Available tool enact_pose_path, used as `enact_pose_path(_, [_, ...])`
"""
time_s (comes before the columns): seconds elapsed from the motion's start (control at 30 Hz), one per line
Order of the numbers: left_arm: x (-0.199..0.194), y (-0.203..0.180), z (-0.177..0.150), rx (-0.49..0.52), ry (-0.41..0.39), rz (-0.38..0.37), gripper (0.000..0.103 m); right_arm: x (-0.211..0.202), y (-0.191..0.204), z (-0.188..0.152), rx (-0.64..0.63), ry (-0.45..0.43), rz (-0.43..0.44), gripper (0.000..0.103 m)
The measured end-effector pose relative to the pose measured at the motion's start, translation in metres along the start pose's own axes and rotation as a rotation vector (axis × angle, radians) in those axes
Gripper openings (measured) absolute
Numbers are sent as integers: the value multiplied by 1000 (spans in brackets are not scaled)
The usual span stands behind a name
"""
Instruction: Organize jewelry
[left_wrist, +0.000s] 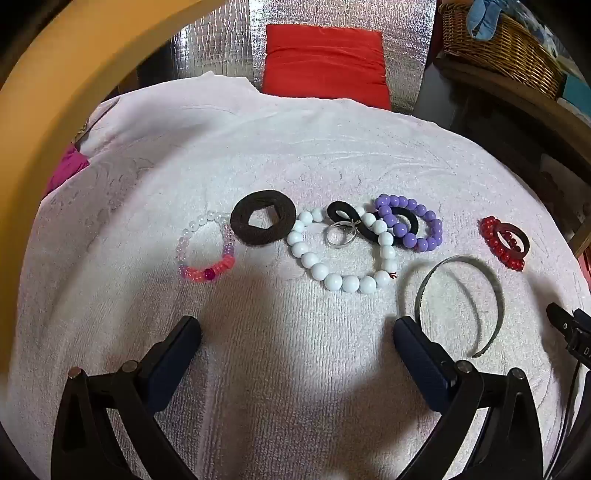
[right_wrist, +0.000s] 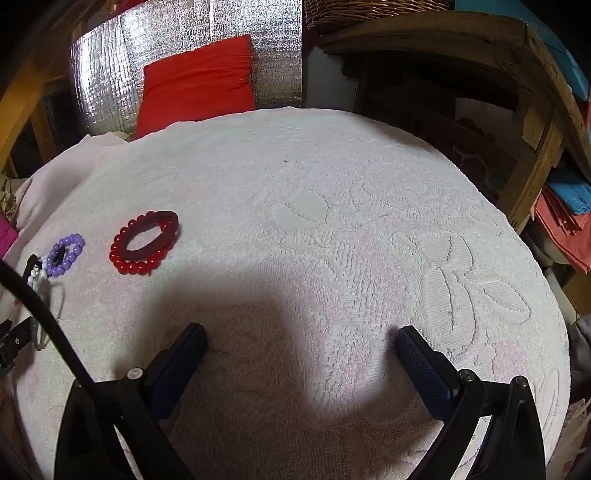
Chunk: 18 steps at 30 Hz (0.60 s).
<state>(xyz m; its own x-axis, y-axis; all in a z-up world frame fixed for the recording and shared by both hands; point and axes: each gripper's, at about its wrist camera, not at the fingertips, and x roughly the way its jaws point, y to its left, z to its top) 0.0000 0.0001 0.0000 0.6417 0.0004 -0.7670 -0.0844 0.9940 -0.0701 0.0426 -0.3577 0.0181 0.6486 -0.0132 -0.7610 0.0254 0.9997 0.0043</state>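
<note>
White towel (left_wrist: 295, 155) carries the jewelry: left gripper (left_wrist: 297, 328) hovers low, jaws spread and empty, white beads (left_wrist: 343, 254) at 12 o'clock. Right gripper (right_wrist: 301, 334) likewise gapes empty, red bracelet (right_wrist: 144, 243) at 10 o'clock.

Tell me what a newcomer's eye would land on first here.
Probably the row of jewelry across the white towel: a big white bead bracelet at centre, a purple bead bracelet to its right, and a red bead bracelet set apart. Behind the table, a red cushion stands out.
</note>
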Motion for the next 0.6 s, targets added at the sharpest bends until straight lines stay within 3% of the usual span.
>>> enact_pose_path(0.6, [3,-2,0,8,-3,9,103,0,0,0,0,1,0,103])
